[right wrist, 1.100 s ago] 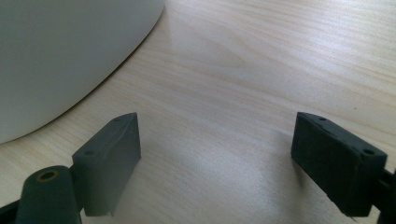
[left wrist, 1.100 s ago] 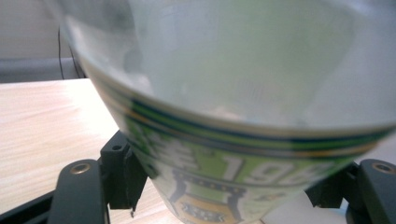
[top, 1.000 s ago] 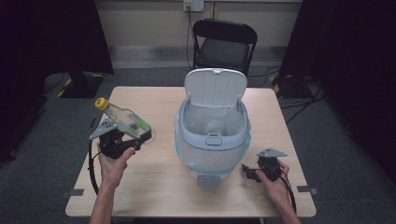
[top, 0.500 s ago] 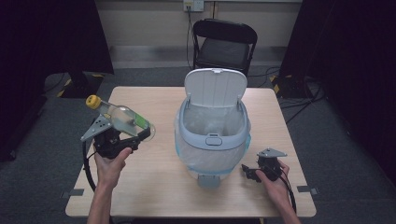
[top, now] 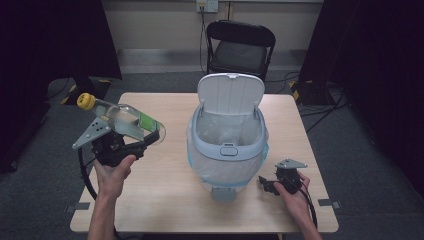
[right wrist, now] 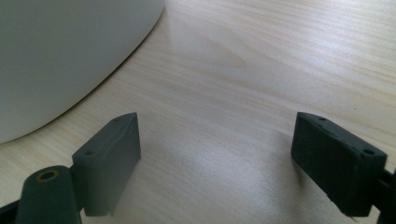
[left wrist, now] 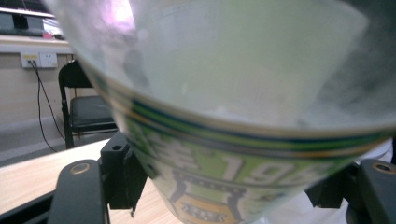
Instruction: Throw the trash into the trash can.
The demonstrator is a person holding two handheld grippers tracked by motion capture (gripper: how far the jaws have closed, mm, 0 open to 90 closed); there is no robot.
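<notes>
A clear plastic bottle point(top: 122, 120) with a yellow cap point(top: 86, 101) and a green label hangs above the table's left side, lying nearly level with its cap pointing left. My left gripper point(top: 146, 134) is shut on it near the label end. In the left gripper view the bottle point(left wrist: 224, 93) spans the space between the two black jaws of the left gripper point(left wrist: 243, 186). A pale blue bin point(top: 227, 150) stands mid-table with its white lid point(top: 230, 95) raised. My right gripper point(top: 267, 185) rests on the table to the bin's right, open, and the right gripper point(right wrist: 224, 154) has bare wood between its jaws.
The wooden table point(top: 165, 200) has free room in front of the bin and at its left. The bin's white wall point(right wrist: 56, 60) curves close to the right gripper's left jaw. A black folding chair point(top: 240, 47) stands behind the table.
My left hand has lifted the bottle higher and a little to the left in the high view. The right gripper has kept still.
</notes>
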